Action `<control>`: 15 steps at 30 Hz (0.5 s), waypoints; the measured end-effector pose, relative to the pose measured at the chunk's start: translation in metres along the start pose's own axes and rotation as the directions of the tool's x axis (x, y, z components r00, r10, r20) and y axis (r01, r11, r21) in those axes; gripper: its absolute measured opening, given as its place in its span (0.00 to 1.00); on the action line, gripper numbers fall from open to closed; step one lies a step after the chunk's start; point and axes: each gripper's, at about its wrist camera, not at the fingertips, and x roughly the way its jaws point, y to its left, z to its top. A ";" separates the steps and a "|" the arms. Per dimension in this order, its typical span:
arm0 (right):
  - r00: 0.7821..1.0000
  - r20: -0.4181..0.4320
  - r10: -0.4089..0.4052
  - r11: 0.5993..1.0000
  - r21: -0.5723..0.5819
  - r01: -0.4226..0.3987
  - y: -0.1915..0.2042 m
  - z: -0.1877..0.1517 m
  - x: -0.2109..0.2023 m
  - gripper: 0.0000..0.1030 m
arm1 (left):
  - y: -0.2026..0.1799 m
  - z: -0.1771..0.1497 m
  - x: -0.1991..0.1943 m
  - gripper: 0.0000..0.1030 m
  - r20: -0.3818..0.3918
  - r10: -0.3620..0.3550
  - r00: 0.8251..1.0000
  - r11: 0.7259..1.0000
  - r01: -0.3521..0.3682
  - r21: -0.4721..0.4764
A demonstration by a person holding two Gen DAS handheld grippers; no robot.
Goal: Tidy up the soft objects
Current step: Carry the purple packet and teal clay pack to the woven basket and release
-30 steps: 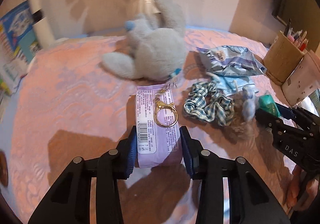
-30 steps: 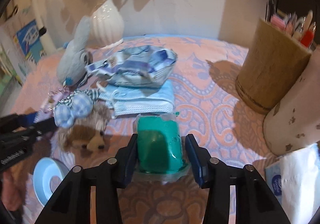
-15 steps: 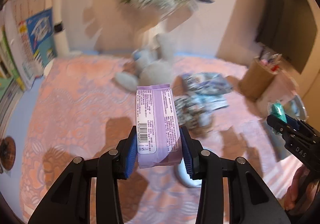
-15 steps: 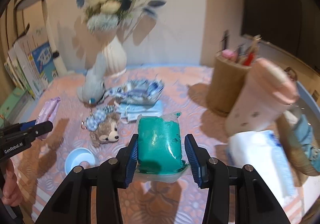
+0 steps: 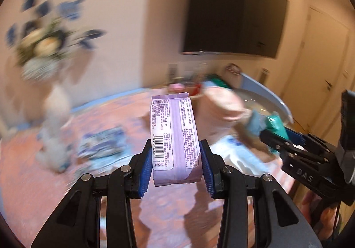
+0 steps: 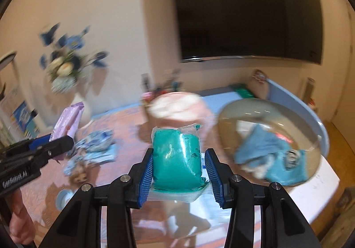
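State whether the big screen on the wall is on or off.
Off, as far as shown: the wall screen is uniformly dark, showing only small reflected ceiling lights, no image.

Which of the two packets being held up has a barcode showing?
The purple packet in the left tongs: its printed back with a barcode faces the camera. The teal packet in the right tongs is clear wrap, no barcode visible.

A purple printed packet (image 5: 175,139) and a bagged teal lump (image 6: 177,159) are both held aloft.
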 end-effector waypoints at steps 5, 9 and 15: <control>0.999 -0.008 -0.042 0.995 0.096 0.042 -0.058 0.007 0.003 0.43 | -0.052 0.017 0.035 0.36 -0.023 -0.083 0.996 0.992 0.085 0.089; 0.997 0.010 -0.075 0.987 0.146 0.073 -0.096 0.015 0.000 0.43 | -0.084 0.031 0.050 0.36 -0.030 -0.127 0.991 0.982 0.130 0.136; 0.991 0.022 -0.131 0.973 0.196 0.124 -0.140 0.034 0.004 0.44 | -0.124 0.056 0.075 0.36 -0.039 -0.184 0.982 0.966 0.188 0.180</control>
